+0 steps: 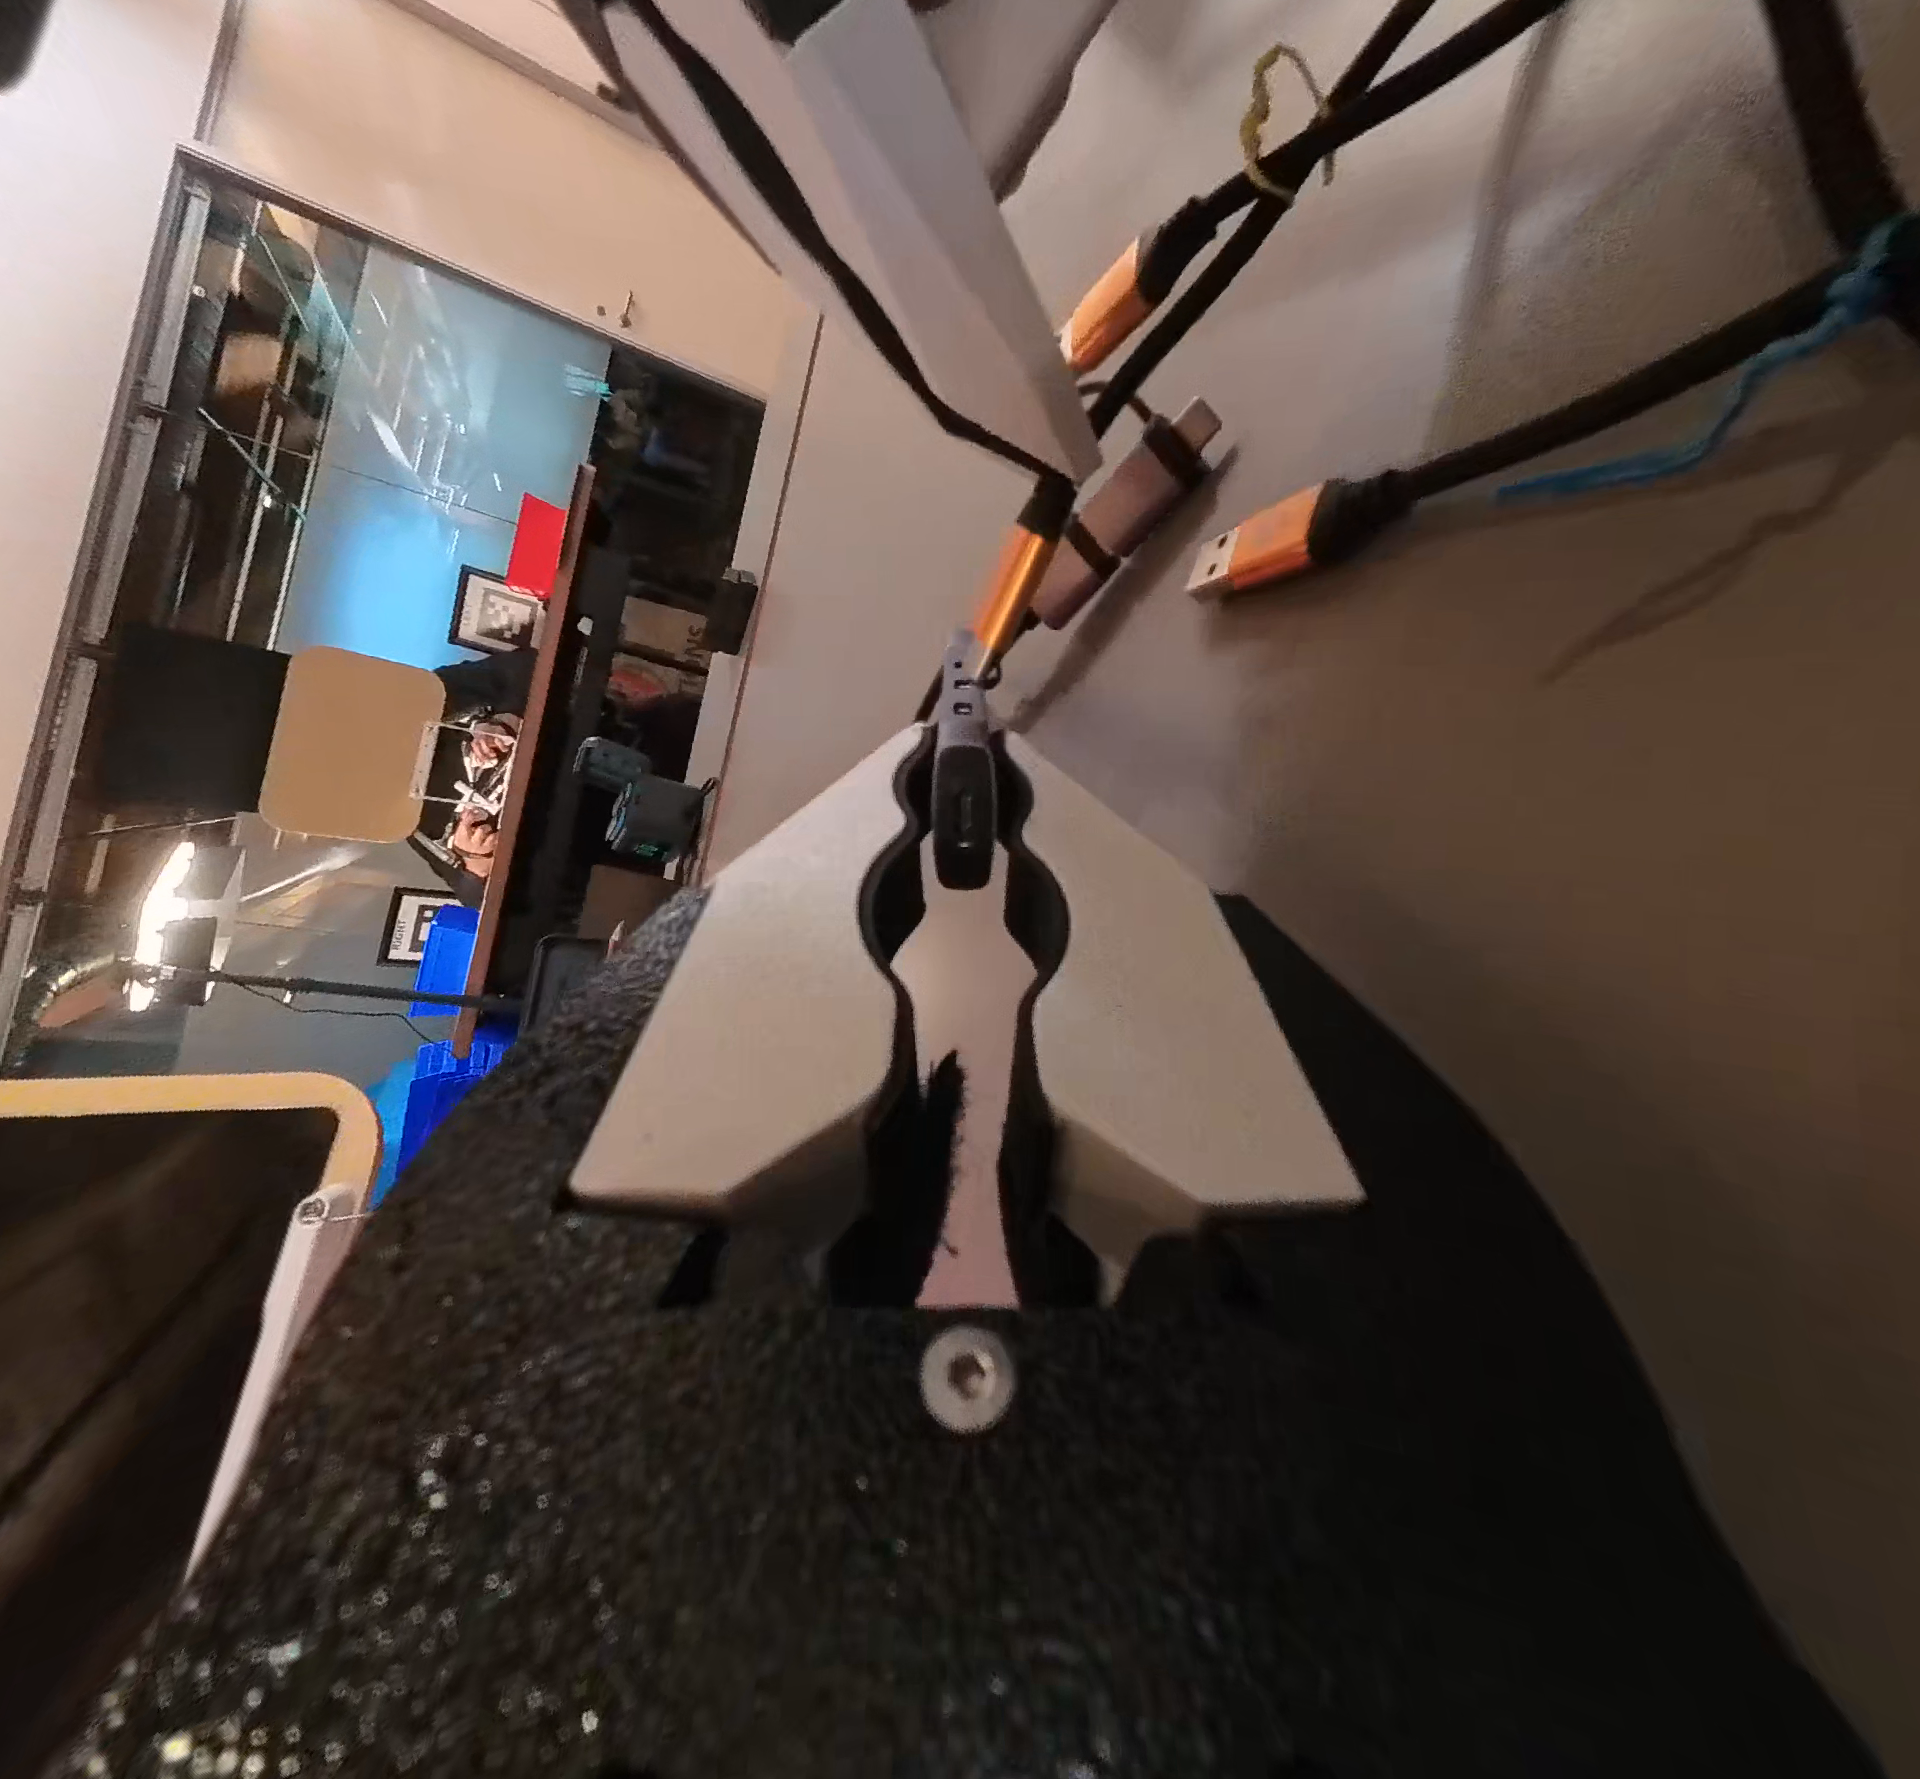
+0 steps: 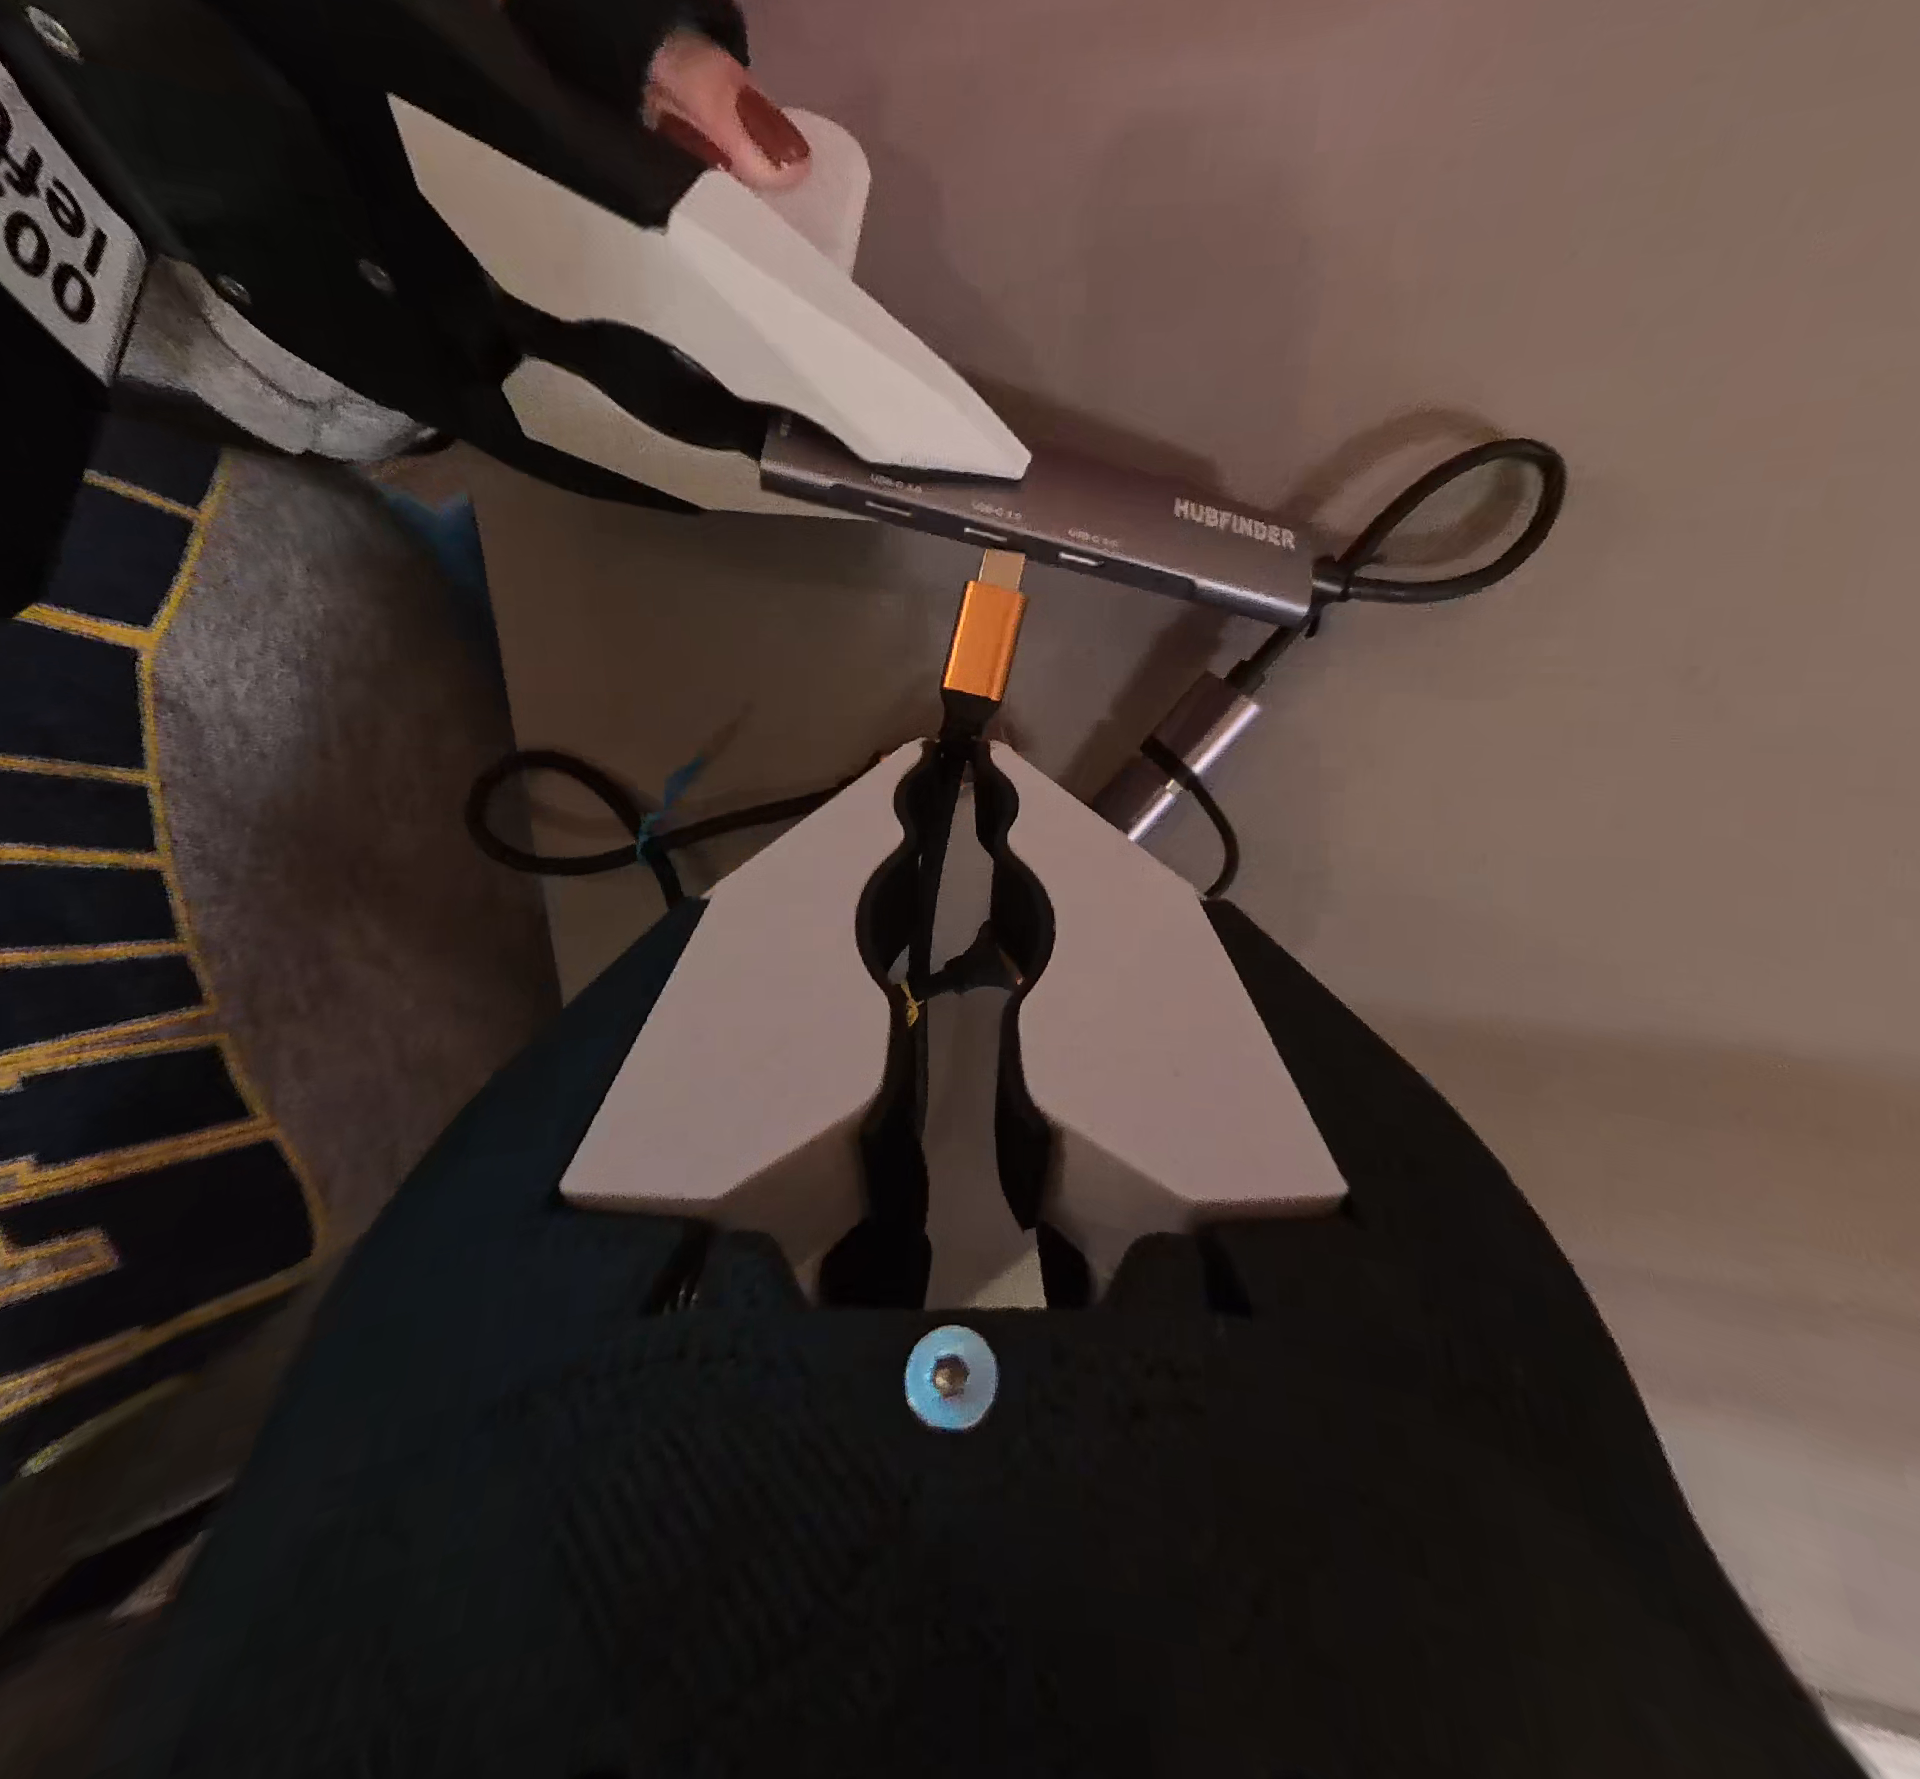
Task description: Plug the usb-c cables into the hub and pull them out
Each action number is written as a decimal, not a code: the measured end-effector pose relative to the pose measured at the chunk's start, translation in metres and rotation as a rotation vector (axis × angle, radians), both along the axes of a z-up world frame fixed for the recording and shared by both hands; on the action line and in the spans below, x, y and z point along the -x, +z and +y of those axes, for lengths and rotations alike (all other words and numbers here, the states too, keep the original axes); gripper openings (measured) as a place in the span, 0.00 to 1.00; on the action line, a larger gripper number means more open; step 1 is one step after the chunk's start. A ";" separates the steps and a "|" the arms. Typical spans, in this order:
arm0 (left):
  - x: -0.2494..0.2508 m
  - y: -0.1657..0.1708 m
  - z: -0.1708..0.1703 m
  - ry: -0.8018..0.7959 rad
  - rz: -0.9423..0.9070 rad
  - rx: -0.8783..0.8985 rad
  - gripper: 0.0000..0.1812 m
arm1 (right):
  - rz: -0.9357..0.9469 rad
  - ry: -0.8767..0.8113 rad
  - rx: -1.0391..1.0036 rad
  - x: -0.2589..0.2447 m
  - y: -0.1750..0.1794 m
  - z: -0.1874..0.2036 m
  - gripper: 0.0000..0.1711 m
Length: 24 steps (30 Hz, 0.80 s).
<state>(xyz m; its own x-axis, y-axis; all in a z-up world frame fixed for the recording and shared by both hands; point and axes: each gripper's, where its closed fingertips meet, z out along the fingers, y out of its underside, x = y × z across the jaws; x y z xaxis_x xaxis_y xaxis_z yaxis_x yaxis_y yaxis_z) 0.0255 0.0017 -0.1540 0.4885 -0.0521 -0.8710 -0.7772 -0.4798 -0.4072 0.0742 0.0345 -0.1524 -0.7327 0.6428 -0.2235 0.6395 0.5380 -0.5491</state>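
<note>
The left tongs (image 1: pixel 961 742) are clamped on one end of the slim grey metal hub (image 2: pixel 1049 524), which they hold raised off the pale grey bench (image 2: pixel 1455 171). In the right wrist view the hub runs from ten o'clock down toward four o'clock, its row of slots facing the camera. The right tongs (image 2: pixel 961 753) are closed on the black braided cable (image 2: pixel 940 856) just behind its orange metal usb-c plug (image 2: pixel 982 638). The plug's silver tip touches the middle slot; how deep it sits I cannot tell.

The main risk lies in the grip. The tongs pinch soft cable, not the rigid orange shell, so a push may buckle the cable and tilt the plug, scraping it across the slot's rim. The hub is held by one end only, so pressure at its middle could lever it round in the left tongs or slip it free.

At two o'clock in the left wrist view, two orange usb-a plugs (image 1: pixel 1262 550) and a grey adapter (image 1: pixel 1127 503) lie close on the bench. Their trailing cables could snag a swinging hand.
</note>
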 end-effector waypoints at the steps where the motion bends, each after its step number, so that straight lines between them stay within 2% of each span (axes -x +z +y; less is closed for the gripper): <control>1: -0.001 -0.001 0.000 -0.001 -0.002 0.004 0.04 | -0.013 0.008 0.005 0.000 0.000 -0.001 0.02; 12: -0.009 -0.009 0.013 -0.026 0.158 0.048 0.04 | -0.232 0.023 0.174 -0.010 0.002 -0.007 0.03; 24: -0.015 -0.015 0.024 -0.029 0.135 0.053 0.04 | -0.291 0.090 0.199 -0.020 0.001 -0.018 0.03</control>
<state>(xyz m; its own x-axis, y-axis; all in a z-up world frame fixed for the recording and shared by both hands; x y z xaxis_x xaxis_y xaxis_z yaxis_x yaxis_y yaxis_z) 0.0408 0.0261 -0.1692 0.3651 -0.1122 -0.9242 -0.8367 -0.4749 -0.2729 0.0944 0.0169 -0.1517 -0.6717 0.5016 -0.5452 0.7394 0.4997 -0.4512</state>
